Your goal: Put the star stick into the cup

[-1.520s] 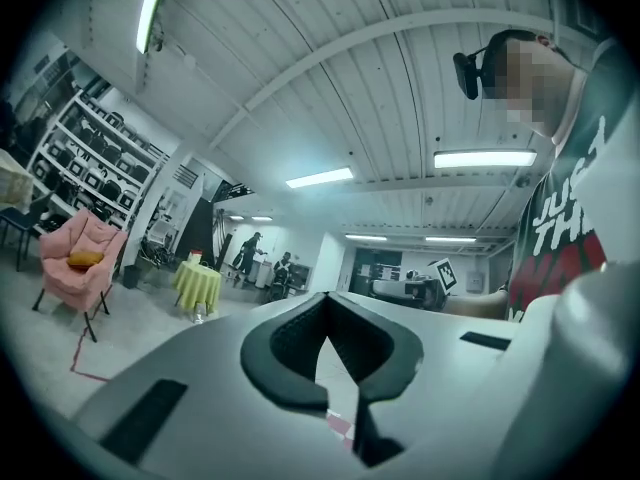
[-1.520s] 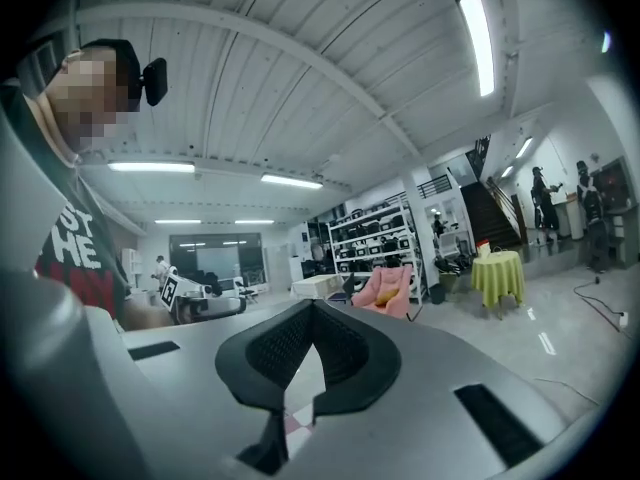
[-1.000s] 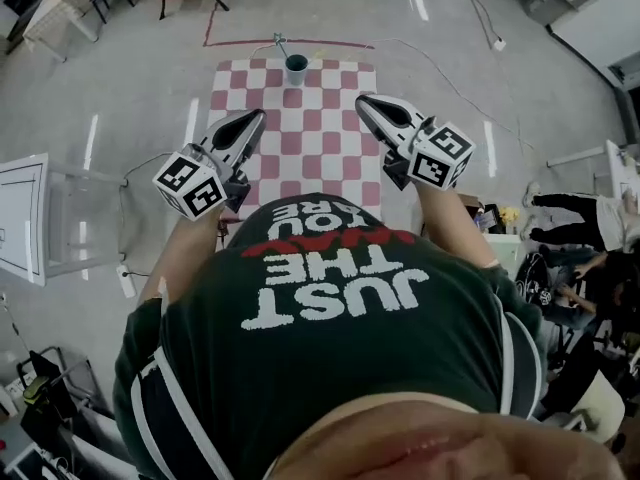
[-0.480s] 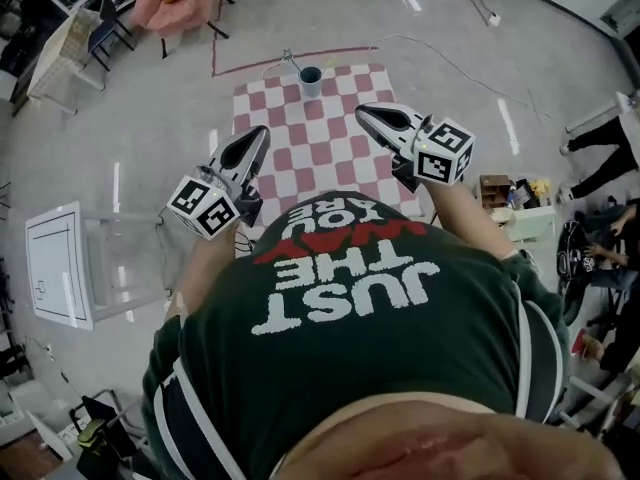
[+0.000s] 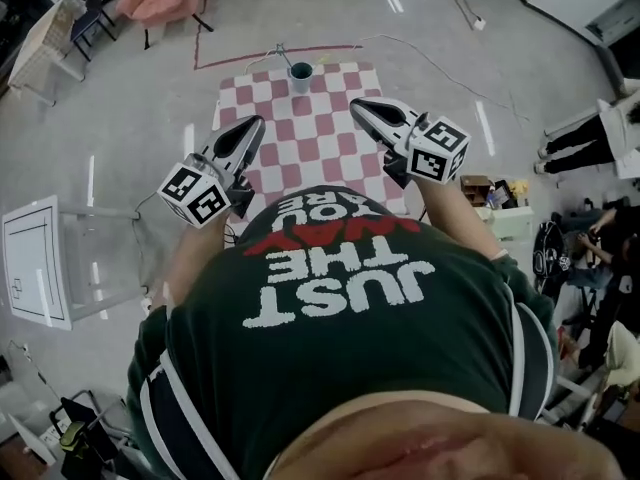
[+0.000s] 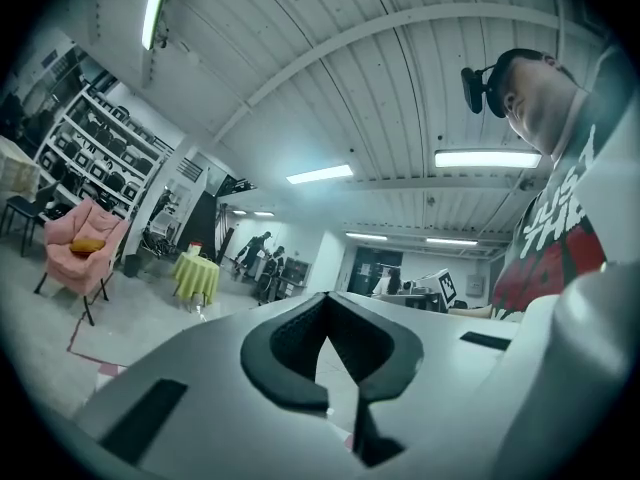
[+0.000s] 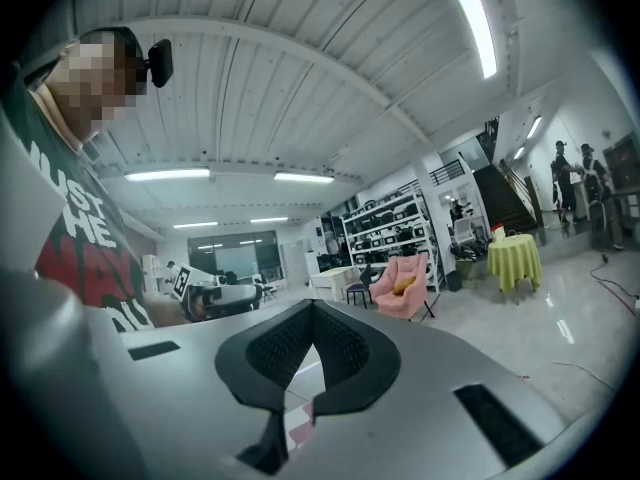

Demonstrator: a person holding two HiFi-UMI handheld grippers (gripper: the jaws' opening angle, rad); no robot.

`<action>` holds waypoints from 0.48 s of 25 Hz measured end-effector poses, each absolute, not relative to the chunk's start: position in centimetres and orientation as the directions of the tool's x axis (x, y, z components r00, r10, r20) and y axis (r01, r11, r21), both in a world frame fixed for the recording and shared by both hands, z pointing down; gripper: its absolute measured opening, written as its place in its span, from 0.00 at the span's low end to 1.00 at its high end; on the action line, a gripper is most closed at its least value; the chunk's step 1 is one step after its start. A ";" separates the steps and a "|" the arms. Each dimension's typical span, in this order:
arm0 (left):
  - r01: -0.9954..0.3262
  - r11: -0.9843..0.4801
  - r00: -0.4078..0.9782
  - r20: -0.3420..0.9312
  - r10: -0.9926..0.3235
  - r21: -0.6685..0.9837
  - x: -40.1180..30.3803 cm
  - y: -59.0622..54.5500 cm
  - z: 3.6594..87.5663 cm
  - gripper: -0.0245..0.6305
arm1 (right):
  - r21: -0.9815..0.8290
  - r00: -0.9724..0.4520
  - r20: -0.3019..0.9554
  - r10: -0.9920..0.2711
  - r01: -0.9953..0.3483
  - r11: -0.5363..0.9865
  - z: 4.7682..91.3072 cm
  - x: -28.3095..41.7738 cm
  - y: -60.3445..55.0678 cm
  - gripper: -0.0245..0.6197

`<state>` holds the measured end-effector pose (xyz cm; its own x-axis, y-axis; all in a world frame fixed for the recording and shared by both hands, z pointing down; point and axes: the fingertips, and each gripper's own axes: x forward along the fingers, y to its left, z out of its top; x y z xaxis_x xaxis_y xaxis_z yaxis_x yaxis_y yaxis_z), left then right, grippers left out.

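Head view only: cup at far edge of mat, star stick at it, in or beside not determinable; gripper views: mostly ceiling. Held before chest, well short of cup: left gripper, right gripper; jaws of both pressed together, empty.

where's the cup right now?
Head view: the cup stands at the far edge of the checkered mat, roughly mid-width, well ahead of both grippers. The star stick is just to its left.

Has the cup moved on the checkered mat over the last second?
No. The cup stands at the mat's far edge, near its middle, just as before; only the head camera has shifted.
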<state>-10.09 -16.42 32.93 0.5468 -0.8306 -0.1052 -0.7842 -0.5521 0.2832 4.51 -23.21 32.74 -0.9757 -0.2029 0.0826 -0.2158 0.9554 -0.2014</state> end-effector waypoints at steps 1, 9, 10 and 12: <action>-0.784 -0.552 0.546 -0.107 -0.831 0.285 -10.1 -16.5 32.9 0.05 | -0.200 -0.976 0.084 -0.203 -0.216 0.956 32.7 4.5 -23.3 0.09; -0.792 -0.537 0.531 -0.107 -0.840 0.290 -10.0 -16.3 33.0 0.05 | -0.163 -0.974 0.103 -0.204 -0.219 0.962 32.9 4.9 -23.2 0.09; -0.793 -0.533 0.527 -0.106 -0.843 0.295 -10.0 -16.3 32.9 0.05 | -0.162 -0.973 0.106 -0.204 -0.219 0.962 32.9 4.9 -23.3 0.09; -0.793 -0.532 0.526 -0.106 -0.844 0.296 -10.0 -16.3 33.0 0.05 | -0.160 -0.973 0.108 -0.202 -0.217 0.963 33.0 4.9 -23.3 0.09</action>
<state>-10.00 -16.29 33.04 0.5261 -0.8438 -0.1059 -0.7935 -0.5318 0.2959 4.93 -23.27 33.01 -0.9734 -0.2019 0.1081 -0.2175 0.9629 -0.1599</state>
